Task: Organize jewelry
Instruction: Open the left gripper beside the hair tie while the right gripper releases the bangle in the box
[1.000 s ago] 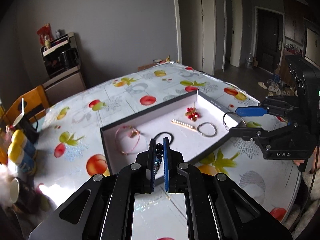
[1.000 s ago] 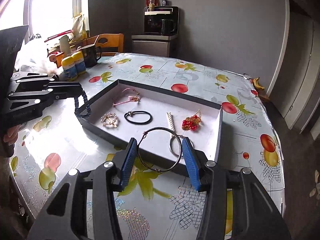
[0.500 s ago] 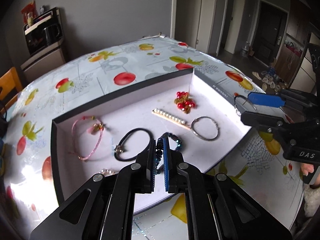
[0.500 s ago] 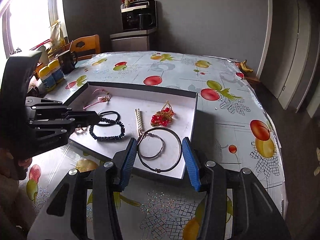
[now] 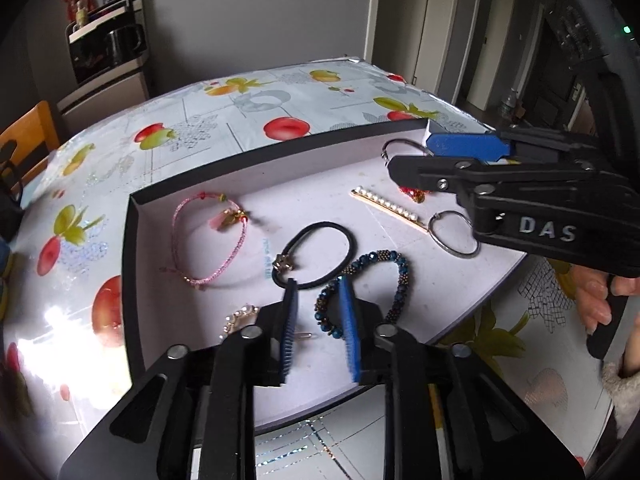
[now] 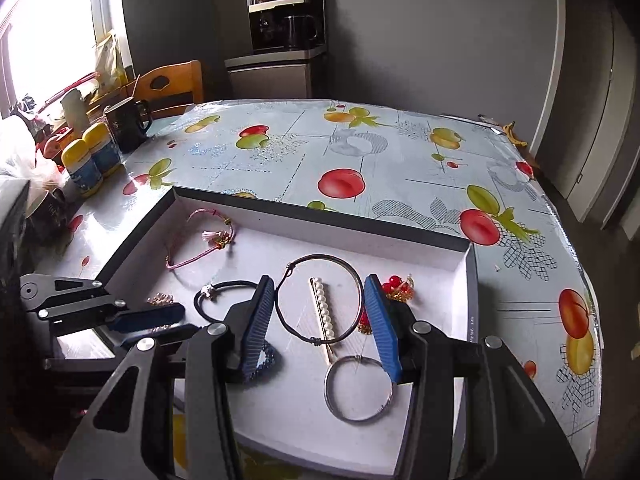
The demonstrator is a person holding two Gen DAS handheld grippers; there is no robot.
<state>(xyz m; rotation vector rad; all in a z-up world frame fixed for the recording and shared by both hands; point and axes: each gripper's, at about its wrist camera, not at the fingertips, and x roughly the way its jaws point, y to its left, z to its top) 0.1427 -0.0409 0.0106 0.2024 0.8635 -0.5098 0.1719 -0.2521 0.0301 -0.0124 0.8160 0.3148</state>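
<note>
A shallow white tray with a dark rim (image 5: 132, 240) (image 6: 320, 216) lies on the fruit-print table. My left gripper (image 5: 318, 292) is open just above the blue beaded bracelet (image 5: 396, 280), which lies in the tray. My right gripper (image 6: 320, 292) is shut on a thin dark wire bangle (image 6: 320, 320) and holds it over the tray; it shows in the left wrist view (image 5: 400, 148) too. In the tray lie a pink cord bracelet (image 5: 208, 236), a black hair tie (image 5: 320, 248), a pearl clip (image 5: 388, 208), a silver ring bangle (image 6: 358, 388), red bead earrings (image 6: 394, 286) and a small gold piece (image 5: 238, 318).
Yellow-capped bottles (image 6: 90, 160) and a black mug (image 6: 126, 122) stand at the table's far left edge. A wooden chair (image 6: 168, 84) stands behind them. A coffee machine on a cabinet (image 6: 280, 40) is by the wall. The table edge drops off on the right.
My left gripper has opened and let the blue beaded bracelet down into the tray. My right gripper has carried the wire bangle forward, from the tray's near edge to over its inside.
</note>
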